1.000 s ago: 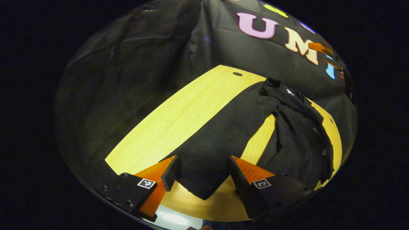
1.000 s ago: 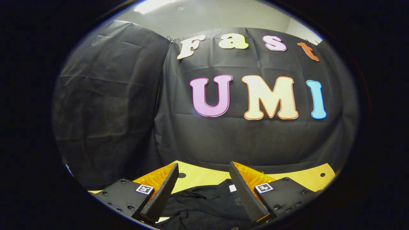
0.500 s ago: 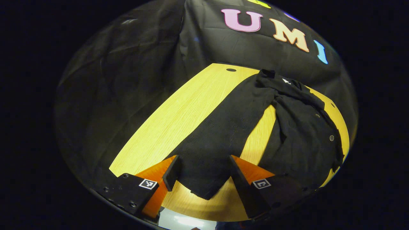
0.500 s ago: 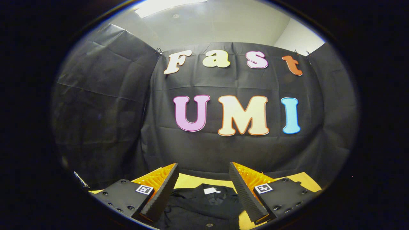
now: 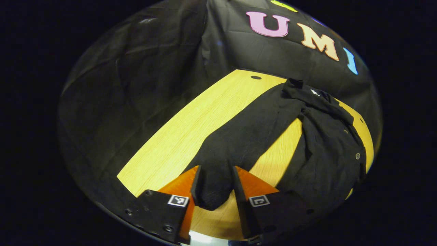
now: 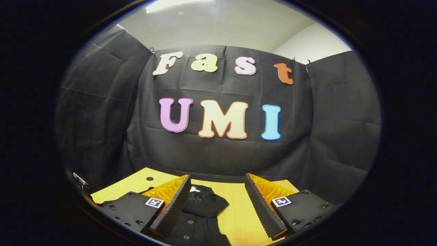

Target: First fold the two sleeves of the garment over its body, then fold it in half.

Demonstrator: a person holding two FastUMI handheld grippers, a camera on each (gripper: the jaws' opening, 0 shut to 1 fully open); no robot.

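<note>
A black buttoned garment (image 5: 327, 153) lies on the yellow wooden table (image 5: 184, 126), collar toward the booth wall. Its long sleeve (image 5: 249, 133) stretches from the shoulder toward me. My left gripper (image 5: 215, 188) has both fingers pressed on the sleeve's cuff end, which bunches between them just above the tabletop. In the right gripper view, my right gripper (image 6: 216, 205) hangs open above the table with nothing between its fingers. Below it I see the collar and button placket of the garment (image 6: 205, 206).
The black cloth wall closes off the far side of the table (image 6: 239, 208). A small round hole (image 5: 255, 77) sits near the table's far edge, also seen as the hole (image 6: 149, 178). Bare wood lies left of the sleeve.
My left gripper's fingers have closed from wide apart onto the sleeve's cuff. The right gripper has swung to the right and stays open; the collar now sits left of its centre.
</note>
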